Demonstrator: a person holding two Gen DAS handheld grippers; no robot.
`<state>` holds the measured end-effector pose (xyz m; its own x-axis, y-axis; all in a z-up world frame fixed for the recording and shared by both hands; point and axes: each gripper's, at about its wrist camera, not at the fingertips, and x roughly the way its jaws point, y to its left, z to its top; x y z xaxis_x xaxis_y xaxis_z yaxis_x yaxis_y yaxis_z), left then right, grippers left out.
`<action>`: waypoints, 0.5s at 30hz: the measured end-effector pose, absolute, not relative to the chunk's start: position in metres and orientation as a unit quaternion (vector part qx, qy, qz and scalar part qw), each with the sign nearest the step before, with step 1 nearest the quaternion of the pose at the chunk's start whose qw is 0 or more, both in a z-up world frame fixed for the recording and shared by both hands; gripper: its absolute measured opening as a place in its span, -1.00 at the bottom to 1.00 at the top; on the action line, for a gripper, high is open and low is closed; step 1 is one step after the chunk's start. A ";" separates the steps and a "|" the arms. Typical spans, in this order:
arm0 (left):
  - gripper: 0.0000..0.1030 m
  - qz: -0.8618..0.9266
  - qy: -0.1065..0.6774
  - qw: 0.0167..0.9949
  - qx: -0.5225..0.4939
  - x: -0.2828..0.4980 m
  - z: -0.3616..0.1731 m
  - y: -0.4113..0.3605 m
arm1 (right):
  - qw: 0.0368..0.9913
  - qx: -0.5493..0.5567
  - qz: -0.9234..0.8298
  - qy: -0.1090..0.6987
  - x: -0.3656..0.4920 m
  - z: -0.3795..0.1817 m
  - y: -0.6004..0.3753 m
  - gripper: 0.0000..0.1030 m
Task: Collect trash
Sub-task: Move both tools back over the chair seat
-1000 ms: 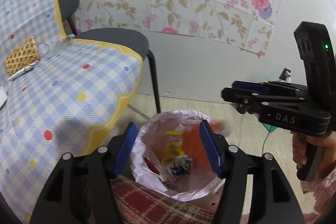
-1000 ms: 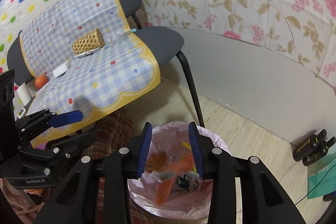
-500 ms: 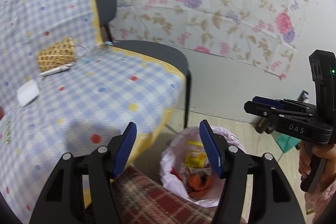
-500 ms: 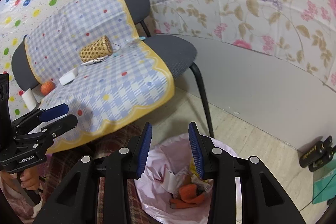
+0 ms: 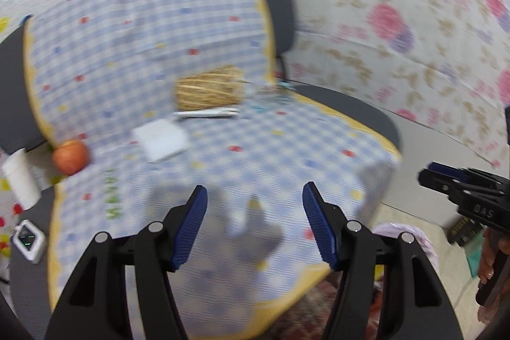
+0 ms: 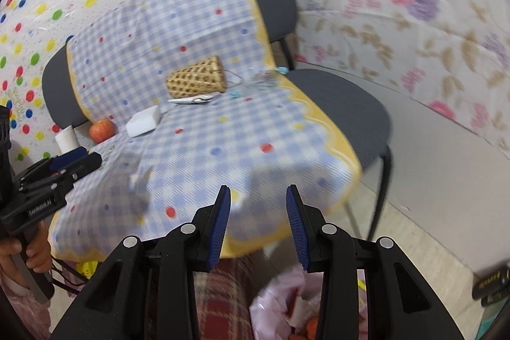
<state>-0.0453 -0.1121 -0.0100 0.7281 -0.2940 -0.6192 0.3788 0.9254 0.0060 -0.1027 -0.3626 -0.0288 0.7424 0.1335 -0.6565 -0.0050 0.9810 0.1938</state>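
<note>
- Both views are swinging up and left off the bin (image 6: 280,308), so the checked cloth (image 5: 255,148) over two chairs is now filling them; a second ago the bin sat between the jaws.
- The bin, lined in pink and holding orange scraps, is now showing only at the near edge of the right view, right of the cloth.
- The left gripper (image 5: 255,225) is hanging wide open and empty over the near cloth, as before.
- The right gripper (image 6: 258,225) is staying about half open, holding nothing.
- Basket (image 6: 197,78), white block (image 6: 143,120), apple (image 6: 102,129) and cup (image 6: 67,137) are lying on the far cloth, unmoved.
</note>
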 end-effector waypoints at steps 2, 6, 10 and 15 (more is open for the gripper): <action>0.18 -0.160 0.322 0.931 0.062 -0.035 -0.007 -0.098 | 0.929 0.084 0.049 0.358 -0.088 -0.028 -0.353 -0.26; 0.18 -0.118 0.324 0.937 0.060 -0.013 -0.002 -0.072 | 0.929 0.076 0.067 0.357 -0.062 -0.027 -0.339 -0.26; 0.18 -0.090 0.329 0.938 0.062 0.007 0.003 -0.056 | 0.929 0.071 0.080 0.354 -0.037 -0.024 -0.328 -0.26; 0.18 -0.069 0.326 0.941 0.061 0.031 0.012 -0.045 | 0.930 0.066 0.089 0.350 -0.001 -0.020 -0.318 -0.26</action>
<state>0.0311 -0.0450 0.0122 0.7783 -0.0895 -0.6215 0.1691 0.9831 0.0702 -0.0009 -0.3181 -0.0196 0.7396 0.2126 -0.6386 -0.1200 0.9752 0.1858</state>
